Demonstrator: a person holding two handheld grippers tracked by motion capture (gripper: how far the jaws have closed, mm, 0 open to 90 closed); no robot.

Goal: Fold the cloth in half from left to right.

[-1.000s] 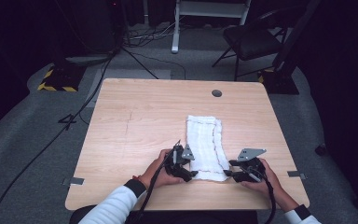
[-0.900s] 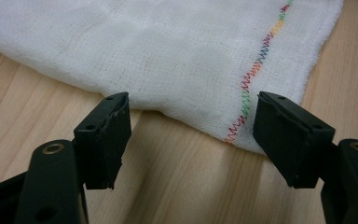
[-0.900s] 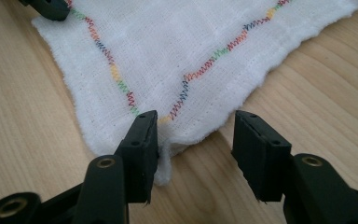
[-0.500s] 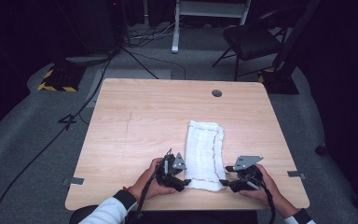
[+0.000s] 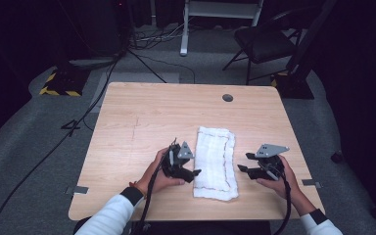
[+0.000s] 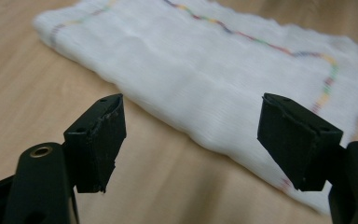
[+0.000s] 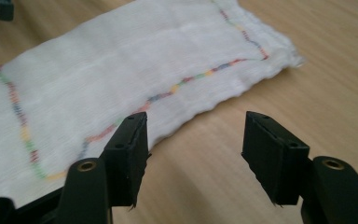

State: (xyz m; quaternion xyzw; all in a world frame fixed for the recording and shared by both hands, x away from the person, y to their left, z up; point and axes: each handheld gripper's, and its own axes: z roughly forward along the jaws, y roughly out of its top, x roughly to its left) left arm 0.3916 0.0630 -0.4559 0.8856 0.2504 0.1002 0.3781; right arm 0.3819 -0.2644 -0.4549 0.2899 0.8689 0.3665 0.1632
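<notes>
A white folded cloth [image 5: 216, 161] with a coloured stitched border lies flat on the wooden table [image 5: 152, 112], running front to back. My left gripper [image 5: 192, 175] hovers just left of its near half, and my right gripper [image 5: 243, 163] just right of it. In the left gripper view the cloth [image 6: 205, 70] lies beyond my left gripper [image 6: 193, 121], whose jaws have just been opening with nothing between them. The right gripper view shows the cloth [image 7: 112, 70] ahead of my right gripper [image 7: 196, 123]. Its jaws have also just been opening and are open on bare air.
A round cable hole [image 5: 227, 98] sits near the table's far edge. Beyond the table are a dark chair [image 5: 264, 41], floor cables [image 5: 142, 58] and a yellow-black striped block [image 5: 58, 88]. Bare wood lies left of and beyond the cloth.
Both hands have drawn off the cloth's near end, the left one to the left and the right one to the right, and lifted a little. The cloth now lies free between them.
</notes>
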